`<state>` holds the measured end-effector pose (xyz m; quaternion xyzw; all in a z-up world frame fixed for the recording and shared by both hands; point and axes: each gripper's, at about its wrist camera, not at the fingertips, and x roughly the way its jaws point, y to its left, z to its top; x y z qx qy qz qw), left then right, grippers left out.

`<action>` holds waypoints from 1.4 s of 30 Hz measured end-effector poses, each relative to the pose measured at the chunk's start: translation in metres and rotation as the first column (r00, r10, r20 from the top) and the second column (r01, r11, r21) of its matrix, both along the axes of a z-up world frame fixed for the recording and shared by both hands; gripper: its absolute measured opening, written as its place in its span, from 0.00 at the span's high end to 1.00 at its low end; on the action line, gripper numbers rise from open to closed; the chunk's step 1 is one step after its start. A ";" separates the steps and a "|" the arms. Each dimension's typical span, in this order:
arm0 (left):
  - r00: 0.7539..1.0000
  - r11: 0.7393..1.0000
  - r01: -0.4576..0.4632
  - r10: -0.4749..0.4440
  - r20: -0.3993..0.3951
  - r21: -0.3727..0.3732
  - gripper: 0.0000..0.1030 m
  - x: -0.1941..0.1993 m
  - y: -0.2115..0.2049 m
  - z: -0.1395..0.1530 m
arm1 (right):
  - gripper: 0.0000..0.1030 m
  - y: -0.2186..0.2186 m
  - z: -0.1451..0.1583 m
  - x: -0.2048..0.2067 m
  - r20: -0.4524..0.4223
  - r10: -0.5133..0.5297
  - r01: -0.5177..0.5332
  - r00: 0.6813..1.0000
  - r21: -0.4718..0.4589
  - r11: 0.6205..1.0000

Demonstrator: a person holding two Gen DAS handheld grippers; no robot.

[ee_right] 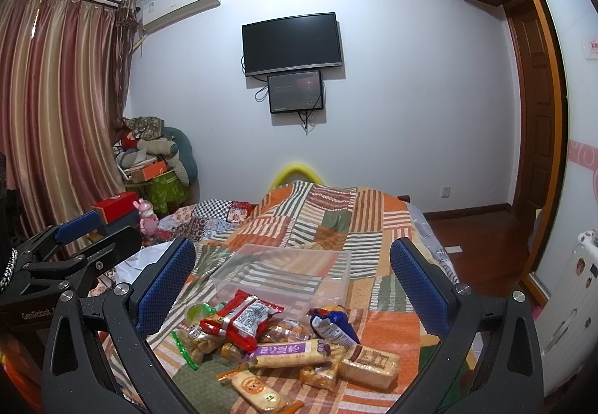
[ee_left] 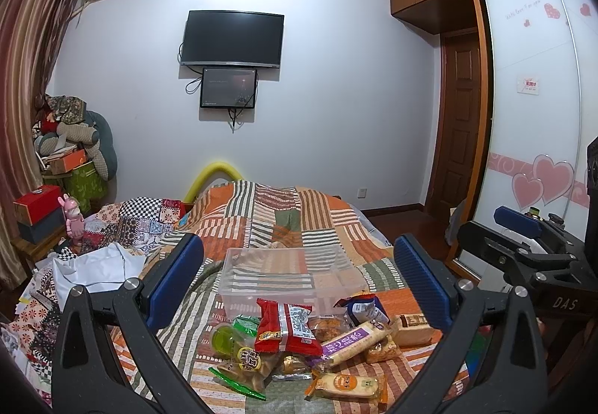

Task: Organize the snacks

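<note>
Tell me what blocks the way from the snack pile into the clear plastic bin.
Nothing visible does. The clear plastic bin sits open-topped and empty directly behind the snack pile on the patchwork quilt; its near wall touches the red packet.

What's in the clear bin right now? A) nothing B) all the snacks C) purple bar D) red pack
A: the bin sits bare on the quilt, and the snacks, such as the red pack and the purple bar, lie in a pile in front of it.
</note>
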<state>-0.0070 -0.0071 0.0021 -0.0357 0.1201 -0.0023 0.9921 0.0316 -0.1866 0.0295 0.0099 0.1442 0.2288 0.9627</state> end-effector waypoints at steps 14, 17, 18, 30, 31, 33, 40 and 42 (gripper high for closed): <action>1.000 1.000 -0.005 0.005 0.003 -0.007 0.00 -0.001 0.002 0.000 | 0.00 0.001 -0.001 -0.002 -0.003 0.002 -0.002 1.000 0.001 1.000; 1.000 1.000 -0.008 0.008 0.002 -0.008 0.00 -0.001 0.002 -0.001 | 0.00 0.001 -0.002 -0.002 -0.003 0.000 0.000 1.000 0.001 1.000; 1.000 1.000 -0.009 0.009 0.000 -0.009 0.00 -0.001 0.003 -0.002 | 0.00 0.001 -0.002 -0.002 -0.005 -0.001 0.001 1.000 0.001 1.000; 0.999 0.999 -0.029 0.030 -0.042 0.025 0.00 0.014 0.011 -0.014 | 0.00 -0.001 -0.018 0.016 -0.051 -0.024 0.023 0.998 -0.025 0.999; 0.998 0.999 -0.024 0.026 -0.053 0.023 0.00 0.018 0.014 -0.016 | 0.00 -0.002 -0.019 0.018 -0.056 -0.027 0.025 0.998 -0.028 0.999; 0.996 1.000 -0.020 0.021 -0.082 0.013 0.00 0.025 0.020 -0.022 | 0.00 -0.004 -0.024 0.023 -0.074 -0.034 0.032 0.997 -0.038 0.999; 0.984 1.000 -0.024 0.022 -0.178 -0.011 0.10 0.050 0.044 -0.045 | 0.00 -0.016 -0.047 0.044 -0.167 -0.063 0.053 0.984 -0.067 0.996; 0.975 1.000 -0.026 0.025 -0.223 -0.003 0.20 0.060 0.050 -0.054 | 0.00 -0.022 -0.057 0.053 -0.211 -0.075 0.060 0.975 -0.073 0.995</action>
